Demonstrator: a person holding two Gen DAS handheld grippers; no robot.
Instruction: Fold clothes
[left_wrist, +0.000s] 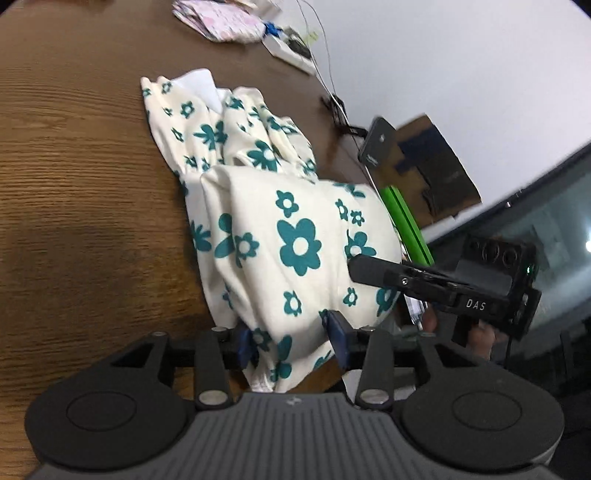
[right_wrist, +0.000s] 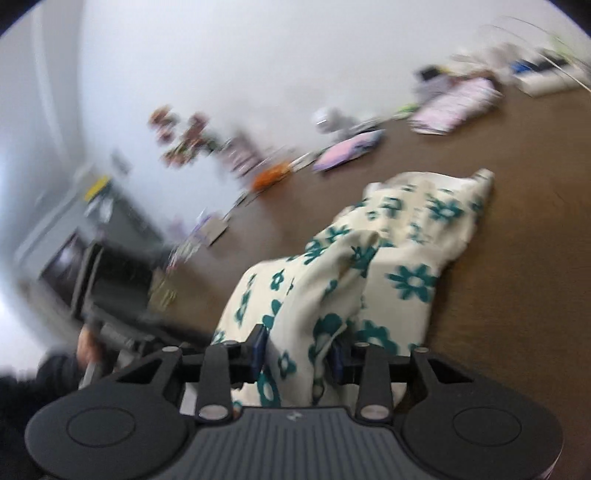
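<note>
While both grippers clamp floral garment (left_wrist: 295, 236) | phone (left_wrist: 378, 142), green bar (left_wrist: 404, 221) beside.

Lived-in home room, prob. living/work area: wood-grain table (left_wrist: 74, 155) w/ folded laundry pile (left_wrist: 221, 18), phone (left_wrist: 378, 142), cables, cardboard; plain white wall (right_wrist: 258, 55), dark glass-front unit (left_wrist: 535, 229), blurred clutter.

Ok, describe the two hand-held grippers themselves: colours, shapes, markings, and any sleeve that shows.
Both match. The left hand-held gripper has a ribbed grey body, two round black discs at its sides, black linkage arms with silver pivot screws, and blue pads on its fingertips. The right hand-held gripper looks the same from its own camera; seen from the left one, its black housing reads "DAS". A dark sleeve shows at the left wrist.
</note>
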